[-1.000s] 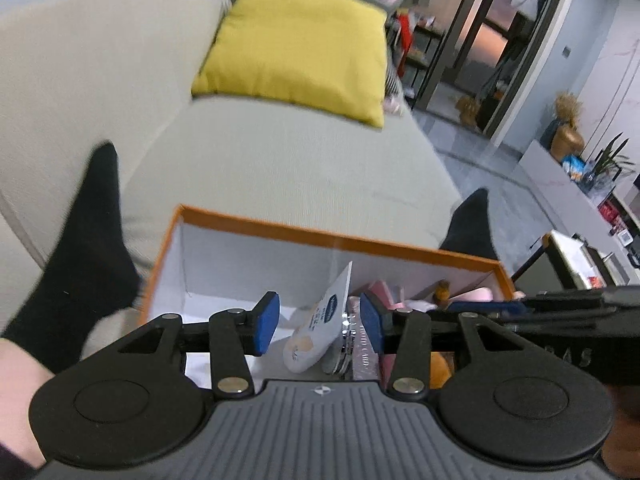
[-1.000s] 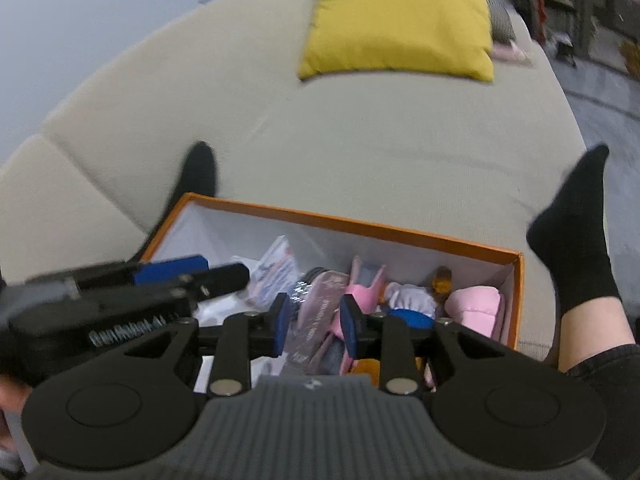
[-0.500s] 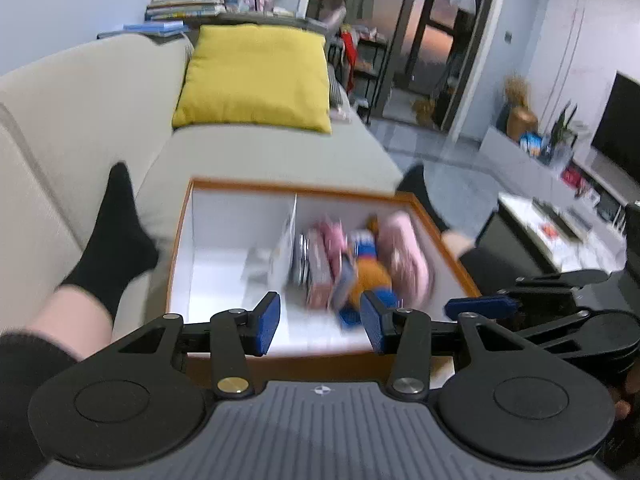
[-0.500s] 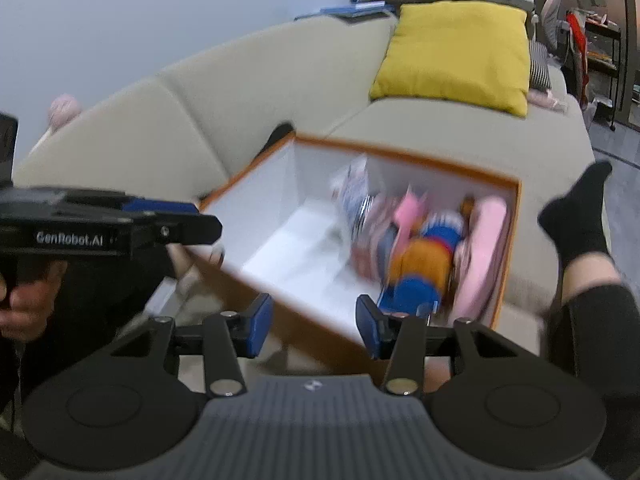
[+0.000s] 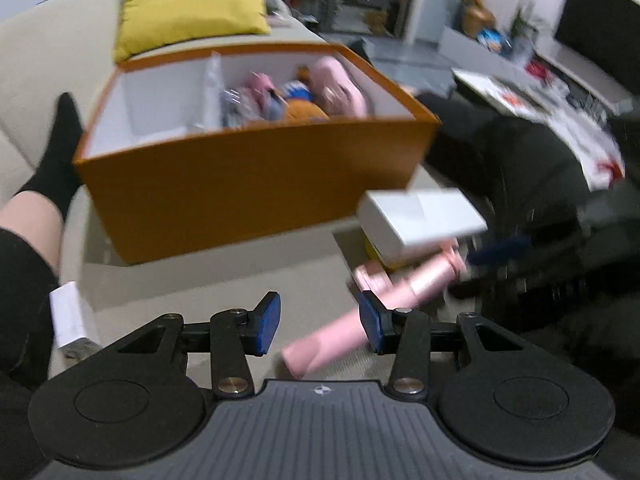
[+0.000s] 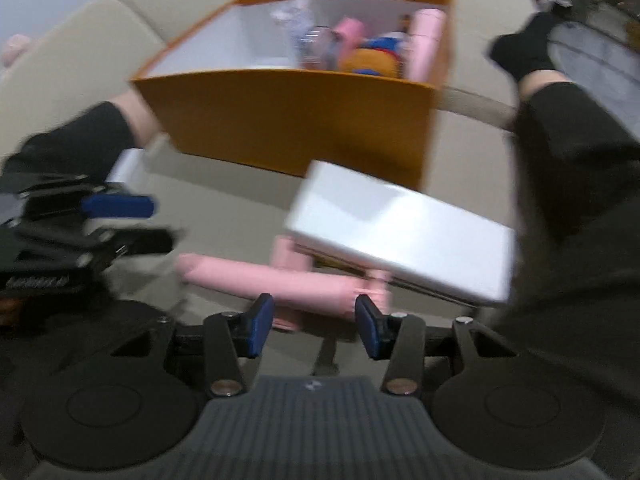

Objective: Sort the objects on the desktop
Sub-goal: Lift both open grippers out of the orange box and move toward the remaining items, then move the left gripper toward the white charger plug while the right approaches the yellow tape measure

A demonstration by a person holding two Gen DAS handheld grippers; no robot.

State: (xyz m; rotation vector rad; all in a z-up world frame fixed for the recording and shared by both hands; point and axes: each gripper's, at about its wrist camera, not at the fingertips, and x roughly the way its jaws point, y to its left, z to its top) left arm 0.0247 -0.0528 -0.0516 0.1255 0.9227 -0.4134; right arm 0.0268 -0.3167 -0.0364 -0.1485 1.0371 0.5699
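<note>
Left gripper (image 5: 319, 329): jaws apart, empty. Right gripper (image 6: 315, 331): jaws apart, empty. Just beyond both: pink cylindrical tube (image 6: 272, 280), lying flat on beige couch seat (image 5: 208, 280), partly under white flat box (image 6: 400, 232). Farther: orange box (image 5: 256, 176), white inside, holding pink, blue, orange items, blurred. Farthest: yellow cushion (image 5: 192, 0).

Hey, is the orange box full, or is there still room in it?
Partly full. The orange box has toys and packets crowded at one end, while the other end shows bare white floor and walls.
</note>
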